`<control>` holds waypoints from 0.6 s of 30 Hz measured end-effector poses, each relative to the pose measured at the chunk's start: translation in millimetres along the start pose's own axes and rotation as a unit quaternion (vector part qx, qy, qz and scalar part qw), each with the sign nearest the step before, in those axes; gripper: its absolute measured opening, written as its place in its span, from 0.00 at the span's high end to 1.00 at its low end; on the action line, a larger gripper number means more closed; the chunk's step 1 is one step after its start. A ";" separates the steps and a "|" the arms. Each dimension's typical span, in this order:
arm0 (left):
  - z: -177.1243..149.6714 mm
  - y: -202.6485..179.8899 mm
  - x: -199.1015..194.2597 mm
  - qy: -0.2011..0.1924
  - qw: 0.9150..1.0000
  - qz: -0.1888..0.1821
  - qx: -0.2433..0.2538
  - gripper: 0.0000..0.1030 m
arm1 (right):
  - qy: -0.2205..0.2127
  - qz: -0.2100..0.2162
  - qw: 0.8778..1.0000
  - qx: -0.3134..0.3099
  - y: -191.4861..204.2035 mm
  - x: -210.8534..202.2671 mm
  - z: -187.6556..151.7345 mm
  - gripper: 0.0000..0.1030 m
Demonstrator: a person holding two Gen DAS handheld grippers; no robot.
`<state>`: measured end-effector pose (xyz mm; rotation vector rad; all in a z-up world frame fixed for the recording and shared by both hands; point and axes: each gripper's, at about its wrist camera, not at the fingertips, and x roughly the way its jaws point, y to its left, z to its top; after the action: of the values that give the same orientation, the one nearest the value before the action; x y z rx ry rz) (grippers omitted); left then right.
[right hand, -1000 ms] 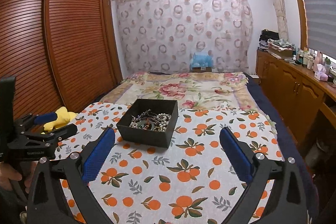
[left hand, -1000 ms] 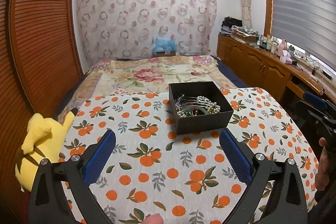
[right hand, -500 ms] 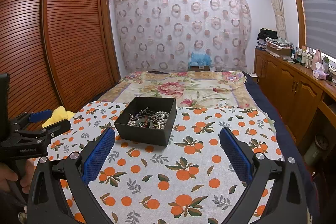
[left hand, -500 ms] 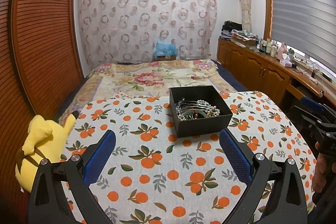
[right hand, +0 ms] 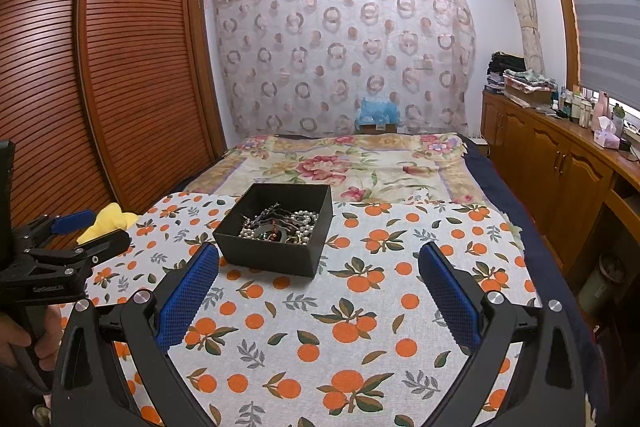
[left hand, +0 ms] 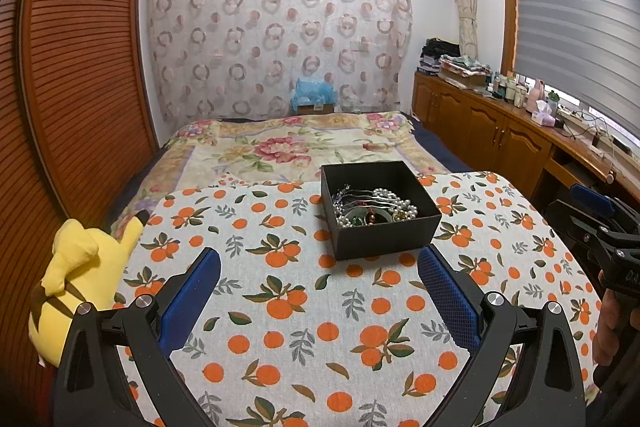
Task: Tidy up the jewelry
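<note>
An open black box [left hand: 384,235] stands on an orange-print cloth [left hand: 304,307]. It holds a tangle of jewelry [left hand: 374,211]: pearl strands, silver chains and small coloured pieces. The box [right hand: 272,251] and the jewelry [right hand: 280,225] also show in the right wrist view. My left gripper [left hand: 319,277] is open and empty, short of the box and slightly to its left. My right gripper [right hand: 319,275] is open and empty, short of the box and to its right. Each gripper shows at the edge of the other's view: the right gripper [left hand: 596,223] and the left gripper [right hand: 76,239].
A yellow plush toy [left hand: 80,267] lies at the cloth's left edge. A floral bedspread [left hand: 288,147] lies beyond the cloth. A slatted wooden wardrobe [left hand: 80,75] stands on the left. Wooden cabinets [left hand: 500,139] with bottles and clutter run along the right.
Both grippers have tilted up and drawn back a little, so the box sits lower and smaller in both views. Both stay open and empty.
</note>
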<state>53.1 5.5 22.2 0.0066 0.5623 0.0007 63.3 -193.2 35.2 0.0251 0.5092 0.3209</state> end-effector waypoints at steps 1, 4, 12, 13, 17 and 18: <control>-0.1 0.2 0.1 0.000 1.000 0.000 0.000 0.07 | 0.000 0.000 1.000 0.001 -0.1 0.7 -0.6 0.02; -0.2 0.3 0.5 0.000 1.000 -0.001 -0.001 0.07 | 0.000 0.000 1.000 0.000 -0.3 0.1 -0.2 0.02; -0.1 -0.8 -0.5 0.001 1.000 -0.001 0.000 0.07 | 0.002 0.000 1.000 0.001 -3.2 0.9 -3.5 0.02; -0.1 -0.8 -0.6 0.001 1.000 -0.001 0.000 0.07 | 0.002 -0.001 1.000 0.001 -4.1 1.1 -3.8 0.02; -0.1 -1.2 -1.0 0.001 1.000 -0.001 0.000 0.07 | 0.002 -0.001 1.000 0.002 -4.2 1.0 -3.6 0.02; -0.1 -0.6 -0.6 0.001 1.000 -0.001 0.000 0.07 | 0.002 -0.001 1.000 0.002 -4.1 0.9 -3.5 0.02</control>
<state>52.5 4.8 22.4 0.0056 0.5639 -0.0007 63.6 -197.0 31.2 0.0278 0.5128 0.3187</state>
